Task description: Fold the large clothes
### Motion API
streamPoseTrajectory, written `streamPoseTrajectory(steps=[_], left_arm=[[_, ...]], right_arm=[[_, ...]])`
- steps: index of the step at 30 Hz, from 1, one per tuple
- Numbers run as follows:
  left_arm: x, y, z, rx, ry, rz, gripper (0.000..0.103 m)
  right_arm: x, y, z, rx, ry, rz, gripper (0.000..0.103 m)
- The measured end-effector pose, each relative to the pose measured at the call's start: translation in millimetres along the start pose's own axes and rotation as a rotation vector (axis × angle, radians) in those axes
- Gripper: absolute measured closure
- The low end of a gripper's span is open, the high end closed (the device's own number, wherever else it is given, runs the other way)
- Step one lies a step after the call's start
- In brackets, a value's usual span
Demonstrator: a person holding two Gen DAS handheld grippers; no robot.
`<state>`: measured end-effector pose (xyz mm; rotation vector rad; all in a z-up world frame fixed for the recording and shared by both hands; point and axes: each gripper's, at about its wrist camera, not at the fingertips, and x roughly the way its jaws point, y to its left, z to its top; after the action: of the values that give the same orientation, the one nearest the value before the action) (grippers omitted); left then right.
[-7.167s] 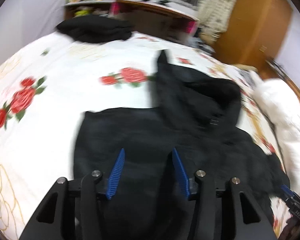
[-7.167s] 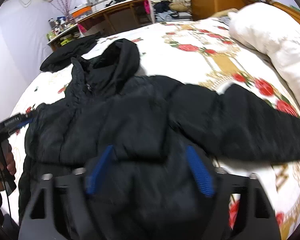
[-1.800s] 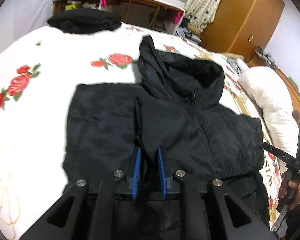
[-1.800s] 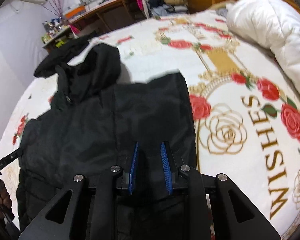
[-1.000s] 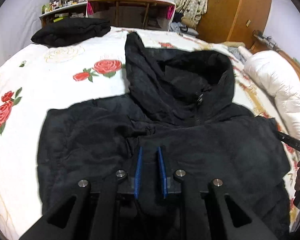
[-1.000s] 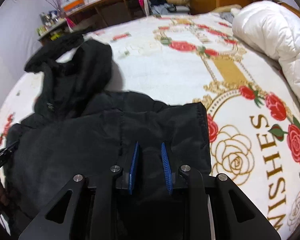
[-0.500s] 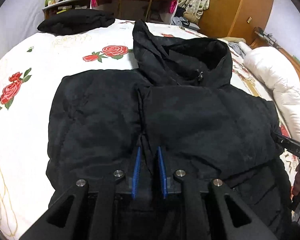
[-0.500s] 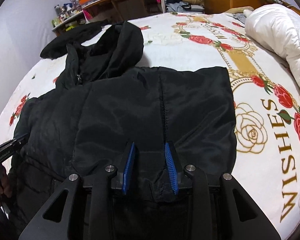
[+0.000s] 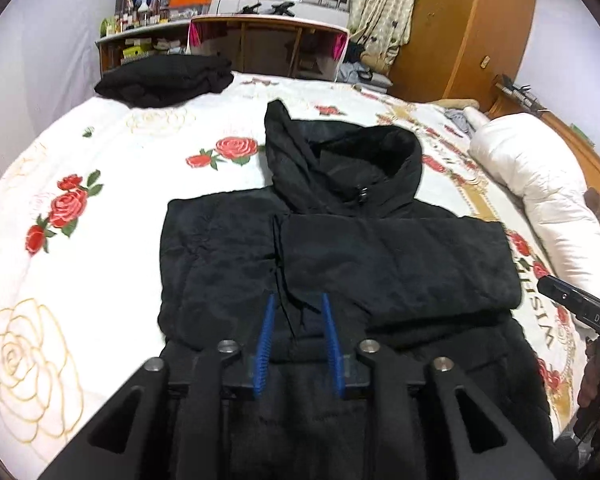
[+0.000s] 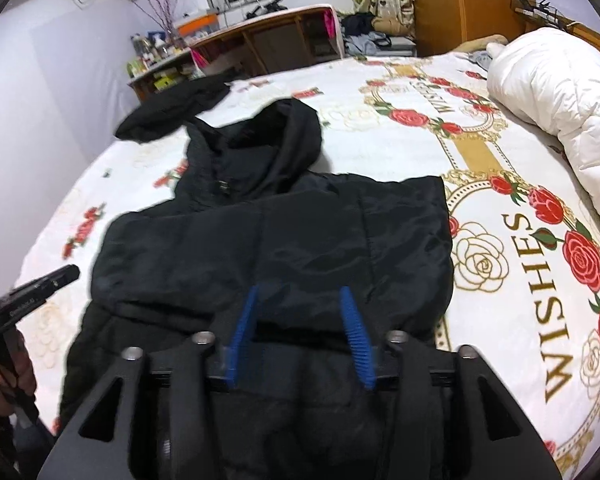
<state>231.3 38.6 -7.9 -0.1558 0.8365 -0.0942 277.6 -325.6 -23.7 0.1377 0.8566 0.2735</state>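
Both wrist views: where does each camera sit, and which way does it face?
Left wrist: above the black jacket hem, facing up the bed toward its hood; open left tool in the foreground, right tool at the right edge.
Right wrist: same direction, from farther right; open right tool, left tool at the left edge.
Shared: jacket, bedspread, white duvet.

My left wrist camera looks forward along my left jaws, low and close over the near end of the black jacket [image 9: 340, 248], toward the far table [image 9: 268, 24] and window. My right wrist camera faces the same way from a place more to the right, also close above the jacket. Both views share the jacket, the flowered bed [image 10: 500, 184], the white duvet [image 10: 552, 80] at right and the dark folded pile [image 9: 164, 80] far left.
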Motion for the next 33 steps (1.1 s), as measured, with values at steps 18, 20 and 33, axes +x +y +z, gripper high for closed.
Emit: streamPoseTrajectory(steps=[18,20,33], left_arm=[[-33,-12,50,0.035,-0.078,-0.06,0.05],[-22,-11,68,0.04,-0.082,-0.056,0.05],[85,22,186,0.004,-0.111,-0.014,0.044]], right_arm=[[-30,21,46,-0.005,-0.063,0.078,0.053],[-22,19,61,-0.007,-0.064,0.083,0.053],[78,-4,165,-0.02,-0.042,0.068,0.053]])
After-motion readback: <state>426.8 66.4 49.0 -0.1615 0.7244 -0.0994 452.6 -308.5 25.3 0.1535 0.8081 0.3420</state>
